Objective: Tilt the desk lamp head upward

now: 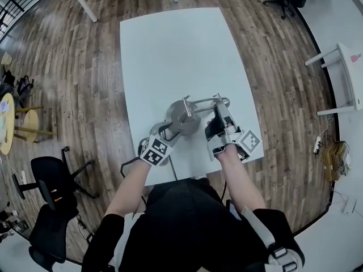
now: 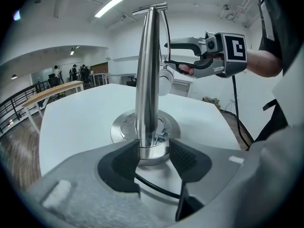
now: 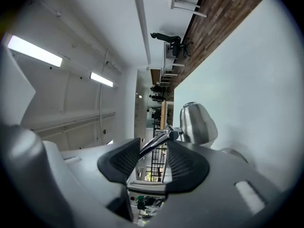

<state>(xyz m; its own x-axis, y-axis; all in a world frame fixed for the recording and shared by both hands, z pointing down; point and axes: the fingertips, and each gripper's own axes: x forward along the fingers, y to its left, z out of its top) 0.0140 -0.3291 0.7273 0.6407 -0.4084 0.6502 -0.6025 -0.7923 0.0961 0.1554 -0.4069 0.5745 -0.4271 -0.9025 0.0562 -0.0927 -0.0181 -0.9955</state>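
Observation:
A chrome desk lamp stands near the front edge of the white table (image 1: 181,50). Its round base (image 2: 124,125) carries an upright pole (image 2: 148,65). My left gripper (image 2: 152,158) is open, with a pad on each side of the pole's foot collar; I cannot tell whether the pads touch it. My left gripper (image 1: 170,130) reaches the base from the front left. The right gripper (image 1: 218,113) hovers level at the lamp's thin upper arm (image 3: 159,141). That arm crosses the gap between the right gripper's (image 3: 154,163) parted pads. The domed lamp head (image 3: 197,122) is just beyond them.
A black cable (image 2: 152,184) runs from the lamp's foot back under my left gripper. A black office chair (image 1: 51,180) stands on the wood floor at the left, a white desk (image 1: 340,67) at the right. People (image 2: 71,72) stand far off in the room.

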